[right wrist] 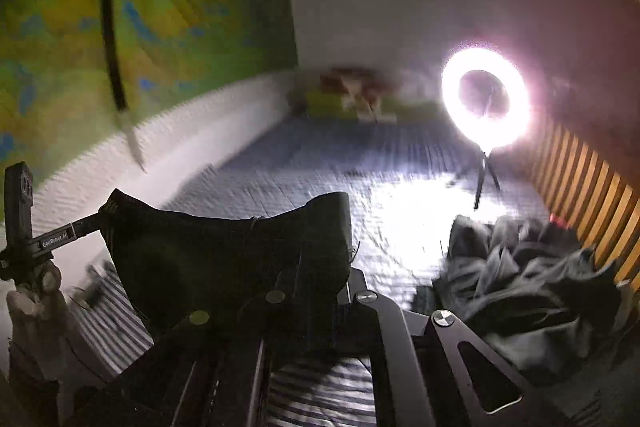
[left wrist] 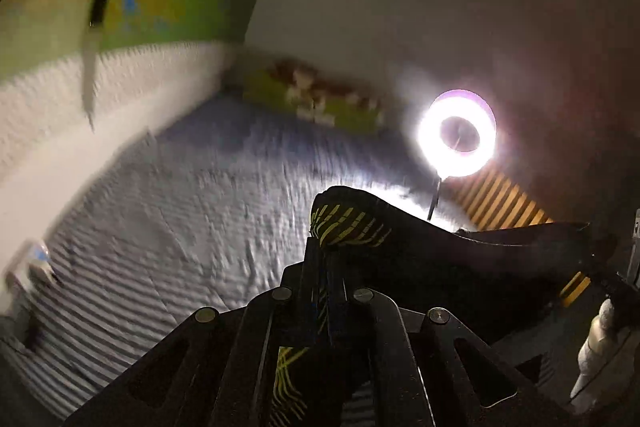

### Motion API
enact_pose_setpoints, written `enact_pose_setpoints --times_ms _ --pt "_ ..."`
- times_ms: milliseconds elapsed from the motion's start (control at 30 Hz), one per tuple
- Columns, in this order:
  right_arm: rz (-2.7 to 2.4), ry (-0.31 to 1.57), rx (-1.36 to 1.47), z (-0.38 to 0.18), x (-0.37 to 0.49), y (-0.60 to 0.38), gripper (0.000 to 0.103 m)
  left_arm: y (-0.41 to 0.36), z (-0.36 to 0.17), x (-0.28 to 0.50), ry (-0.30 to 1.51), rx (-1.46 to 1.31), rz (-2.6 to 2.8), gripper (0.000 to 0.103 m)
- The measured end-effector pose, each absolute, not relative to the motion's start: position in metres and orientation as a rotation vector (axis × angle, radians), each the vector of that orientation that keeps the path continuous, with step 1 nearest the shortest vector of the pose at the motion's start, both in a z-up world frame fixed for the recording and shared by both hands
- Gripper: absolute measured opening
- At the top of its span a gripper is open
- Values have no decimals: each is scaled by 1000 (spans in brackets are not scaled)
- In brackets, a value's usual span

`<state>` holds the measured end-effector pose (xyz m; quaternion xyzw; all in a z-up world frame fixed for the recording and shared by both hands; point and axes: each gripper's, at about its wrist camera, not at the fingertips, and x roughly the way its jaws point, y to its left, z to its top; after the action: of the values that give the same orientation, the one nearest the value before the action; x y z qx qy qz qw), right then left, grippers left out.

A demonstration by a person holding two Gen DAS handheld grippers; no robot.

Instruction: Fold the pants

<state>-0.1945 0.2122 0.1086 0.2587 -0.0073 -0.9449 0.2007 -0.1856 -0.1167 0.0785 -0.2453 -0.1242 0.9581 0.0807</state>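
The left gripper (left wrist: 320, 251) is clenched on one end of the waistband of the black pants (left wrist: 460, 259), the fabric bunched between its fingers with yellow printed lines showing on the cloth just at the grip. From there the waistband stretches off to the right, taut and lifted above the bed, toward the other tool at the frame's edge.

The right gripper (right wrist: 316, 267) is likewise clamped tight on the other end of the waistband; in its view the pants (right wrist: 224, 255) hang as a dark sling between the two tools, sagging in the middle. At the far left of that view the left gripper (right wrist: 94, 221) pinches the cloth's corner, held by a hand in a pale glove (right wrist: 36, 291).

Below the pants lies a bed with a blue-and-white striped sheet (right wrist: 320, 399), blurred in both views. To the right of the right gripper a heap of dark clothes (right wrist: 520, 287) sits on the sheet, close to a slatted wooden rail (right wrist: 592, 187). Further out, a lit ring lamp (right wrist: 486, 95) stands on a small tripod on the bed. At the far end a green pillow with a brown and white pattern (right wrist: 356, 99) rests against the wall, and a green and yellow curtain (right wrist: 160, 7) hangs on the left.
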Motion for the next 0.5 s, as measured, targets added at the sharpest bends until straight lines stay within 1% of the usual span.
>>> enact_pose_setpoints --times_ms 133,300,400,500 --pt "-2656 -7 532 170 -145 209 5 -127 144 -127 -324 -521 2931 2" --pt "-2662 16 394 219 -110 200 5 -142 198 -77 -303 -354 2971 1" --pt "-2648 15 378 226 -112 193 5 -151 214 -69 -262 -324 2996 2" --pt "-2640 28 436 211 -133 181 5 -157 205 -85 -224 -389 3025 2"
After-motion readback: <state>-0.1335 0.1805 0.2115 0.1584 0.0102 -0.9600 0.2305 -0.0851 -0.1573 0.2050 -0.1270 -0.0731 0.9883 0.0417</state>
